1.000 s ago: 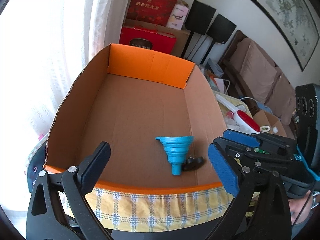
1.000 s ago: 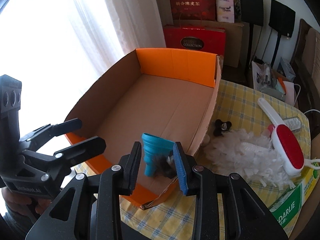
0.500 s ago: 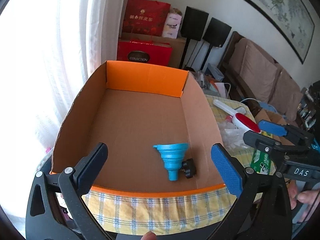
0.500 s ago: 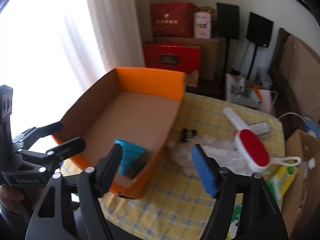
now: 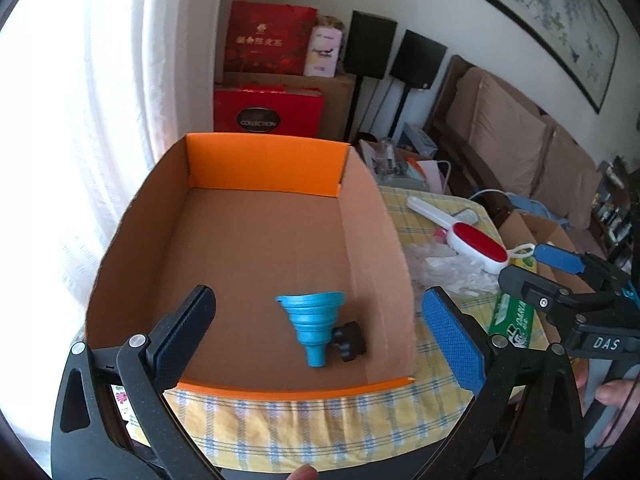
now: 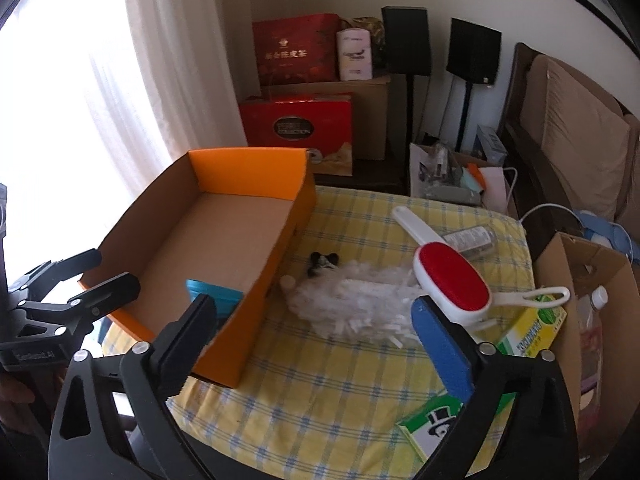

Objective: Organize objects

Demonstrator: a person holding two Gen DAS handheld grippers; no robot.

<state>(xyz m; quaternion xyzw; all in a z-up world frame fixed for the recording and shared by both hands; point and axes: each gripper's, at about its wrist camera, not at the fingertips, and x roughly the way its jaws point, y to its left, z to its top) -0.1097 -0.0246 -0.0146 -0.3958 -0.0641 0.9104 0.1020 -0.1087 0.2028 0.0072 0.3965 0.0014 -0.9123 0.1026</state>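
Plainly legible, "COLLECTION" sits on a red gift box (image 5: pixel 268 114) by the curtain, "DARLIE" on a green carton (image 5: pixel 514 320) and "DAS" on the right gripper's body. The cardboard box (image 5: pixel 256 248) has brown corrugated walls and orange end flaps, and stands on a yellow checked cloth (image 6: pixel 320 392). Inside it, near the front right corner, a blue ribbed funnel (image 5: pixel 314 326) lies on its side, touching a small black knob (image 5: pixel 350 340). Outside, a white shaggy mop head (image 6: pixel 360 304) lies beside a lint brush (image 6: pixel 448 276) with a red oval pad. The left gripper (image 5: pixel 320 344) is spread wide and empty. The right gripper (image 6: pixel 316 340) has just been opening; nothing is between its blue-padded fingers.
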